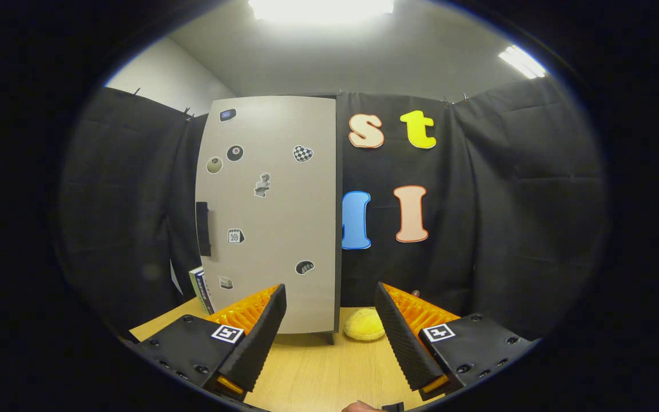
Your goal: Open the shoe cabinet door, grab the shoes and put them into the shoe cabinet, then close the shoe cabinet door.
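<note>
Readable text is scarce here. The calendar sticker (236, 236) on the shoe cabinet door (284, 229) shows "10", and the black ball sticker (235, 153) above it carries an "8". Square coded marker (227, 333) on the gripper (330, 343) body: pattern only, no words. Fingers spread wide apart.

A staged test booth, not a home: black cloth wall (507, 200) hung beyond the gripper's fingers, a lone sticker-covered cabinet (272, 212) on a wooden tabletop (318, 372), ceiling strip lights (321, 8) overhead.
</note>
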Motion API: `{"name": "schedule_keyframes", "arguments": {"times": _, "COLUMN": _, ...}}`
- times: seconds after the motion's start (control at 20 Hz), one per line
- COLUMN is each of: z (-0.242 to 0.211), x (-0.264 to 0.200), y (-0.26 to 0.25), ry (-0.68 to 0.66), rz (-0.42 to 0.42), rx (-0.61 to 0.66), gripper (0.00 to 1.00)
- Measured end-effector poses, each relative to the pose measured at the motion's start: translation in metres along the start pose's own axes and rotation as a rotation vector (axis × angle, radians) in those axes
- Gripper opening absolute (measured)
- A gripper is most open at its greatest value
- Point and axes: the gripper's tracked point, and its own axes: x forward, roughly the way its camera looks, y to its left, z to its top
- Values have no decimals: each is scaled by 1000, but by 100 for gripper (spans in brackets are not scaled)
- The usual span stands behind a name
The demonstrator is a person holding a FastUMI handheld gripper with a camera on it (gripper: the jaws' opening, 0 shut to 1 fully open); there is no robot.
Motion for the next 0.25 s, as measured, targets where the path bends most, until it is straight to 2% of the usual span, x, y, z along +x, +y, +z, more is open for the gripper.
{"name": "schedule_keyframes", "arguments": {"times": 0.25, "z": -1, "x": 1, "y": 3, "ry": 2, "rz": 7, "rx": 6, "gripper": 98}}
